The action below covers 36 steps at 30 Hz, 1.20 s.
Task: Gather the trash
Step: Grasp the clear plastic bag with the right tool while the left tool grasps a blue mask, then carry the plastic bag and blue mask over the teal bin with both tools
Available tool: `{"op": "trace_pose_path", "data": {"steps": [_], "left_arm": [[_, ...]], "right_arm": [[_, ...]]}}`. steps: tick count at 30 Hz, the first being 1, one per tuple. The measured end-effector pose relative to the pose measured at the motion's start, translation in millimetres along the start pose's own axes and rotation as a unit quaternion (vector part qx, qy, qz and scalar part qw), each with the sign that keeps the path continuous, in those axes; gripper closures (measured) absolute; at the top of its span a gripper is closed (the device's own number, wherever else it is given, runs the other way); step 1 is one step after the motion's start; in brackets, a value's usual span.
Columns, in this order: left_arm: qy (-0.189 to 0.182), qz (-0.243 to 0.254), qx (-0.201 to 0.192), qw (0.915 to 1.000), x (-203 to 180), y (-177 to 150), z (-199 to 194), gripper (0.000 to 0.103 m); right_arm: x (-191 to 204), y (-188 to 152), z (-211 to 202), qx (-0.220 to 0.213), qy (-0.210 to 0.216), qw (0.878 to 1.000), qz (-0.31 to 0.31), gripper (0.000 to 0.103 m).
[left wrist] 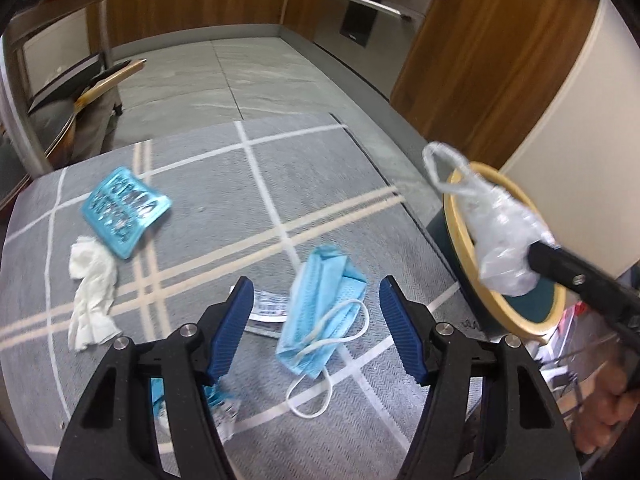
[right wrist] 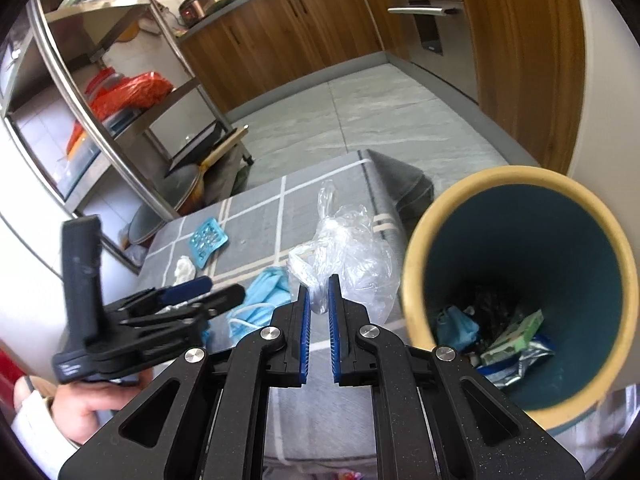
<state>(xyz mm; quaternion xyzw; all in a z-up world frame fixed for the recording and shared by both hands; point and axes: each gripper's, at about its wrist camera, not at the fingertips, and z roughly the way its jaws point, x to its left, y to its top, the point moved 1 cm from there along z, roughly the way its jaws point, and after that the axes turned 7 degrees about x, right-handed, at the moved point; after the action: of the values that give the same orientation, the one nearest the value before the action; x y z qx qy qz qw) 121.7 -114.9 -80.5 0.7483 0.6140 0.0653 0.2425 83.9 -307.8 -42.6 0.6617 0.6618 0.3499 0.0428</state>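
Observation:
My left gripper (left wrist: 316,292) is open, just above a blue face mask (left wrist: 320,316) on the grey checked tablecloth (left wrist: 200,280); it also shows in the right wrist view (right wrist: 208,292). My right gripper (right wrist: 318,284) is shut on a clear plastic bag (right wrist: 352,256), held beside the rim of the yellow-rimmed teal bin (right wrist: 412,264). In the left wrist view the plastic bag (left wrist: 496,232) hangs over the bin (left wrist: 456,216). A blue blister pack (left wrist: 124,204), a white tissue (left wrist: 90,292) and a printed wrapper (left wrist: 268,308) lie on the cloth.
The bin holds a blue mask (right wrist: 456,328) and wrappers (right wrist: 516,344). A metal shelf rack (right wrist: 100,100) with red bags stands left of the table. Wooden cabinets (right wrist: 300,28) and an oven (right wrist: 432,28) line the far wall beyond the tiled floor (right wrist: 380,120).

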Motion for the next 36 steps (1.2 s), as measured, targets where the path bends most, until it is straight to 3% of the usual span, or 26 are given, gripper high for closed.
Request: {"op": "trace_pose_path", "data": {"steps": [9, 12, 14, 16, 26, 36], "left_arm": [[0.036, 0.062, 0.039, 0.9967, -27.6, -2.8, 28.1, 0.053], [0.048, 0.075, 0.053, 0.9946, -30.7, -6.6, 34.2, 0.073], [0.053, 0.079, 0.059, 0.9938, -31.4, -8.2, 36.0, 0.092], [0.047, 0.075, 0.056, 0.9945, -30.6, -8.5, 33.4, 0.096], [-0.022, 0.025, -0.014, 0.9993, -25.6, 4.9, -12.0, 0.098], [-0.125, 0.013, -0.059, 0.9903, -57.5, 15.3, -43.7, 0.098]], "right_arm": [[-12.0, -5.7, -19.8, -0.012, 0.0, 1.0, 0.018, 0.093], [-14.7, -6.4, -25.0, -0.016, 0.001, 1.0, 0.023, 0.093], [-17.4, -6.9, -27.5, -0.018, 0.002, 0.999, 0.026, 0.093], [-19.9, -7.0, -29.6, -0.02, 0.003, 0.999, 0.032, 0.093], [-31.6, -8.8, -41.4, -0.033, -0.007, 0.998, 0.045, 0.093], [-56.4, -15.5, -61.5, -0.051, -0.047, 0.996, 0.056, 0.093]]}}
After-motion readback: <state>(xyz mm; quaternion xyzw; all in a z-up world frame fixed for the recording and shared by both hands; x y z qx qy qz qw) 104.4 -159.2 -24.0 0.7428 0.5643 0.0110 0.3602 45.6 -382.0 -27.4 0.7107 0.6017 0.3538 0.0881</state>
